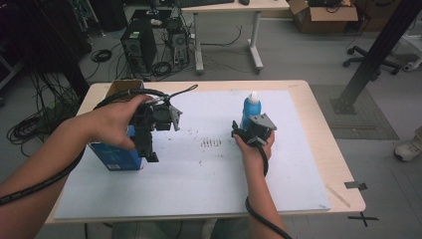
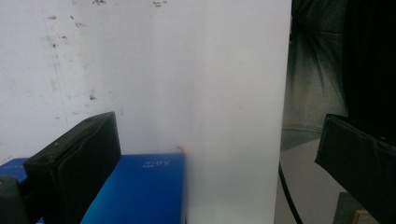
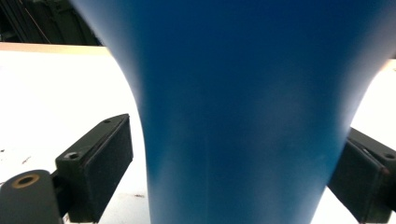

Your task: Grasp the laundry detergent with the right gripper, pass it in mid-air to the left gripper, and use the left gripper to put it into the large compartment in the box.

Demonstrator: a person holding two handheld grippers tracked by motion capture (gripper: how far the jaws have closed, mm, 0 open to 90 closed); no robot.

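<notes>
Bracketing the blue bottle (image 1: 250, 110) upright mid-sheet, my right gripper (image 1: 247, 130) comes level at its waist; left gripper (image 1: 149, 149) hangs over the blue box (image 1: 117, 157). White sheet (image 1: 209, 174) on wooden table (image 1: 318, 129); lab clutter behind.

Left gripper view: jaws wide apart, nothing between.

Right gripper view: bottle (image 3: 243, 116) between jaws (left gap visible, so not clamped).

Little can be read. On the top face of the blue box (image 2: 140, 191), small pale print is seen in the left gripper view; it appears upside down and too blurred to be made out with certainty. A black cross of tape (image 1: 363, 218) is stuck on the floor by the surface's near right corner. No label is legible on the blue bottle (image 3: 243, 116).
</notes>
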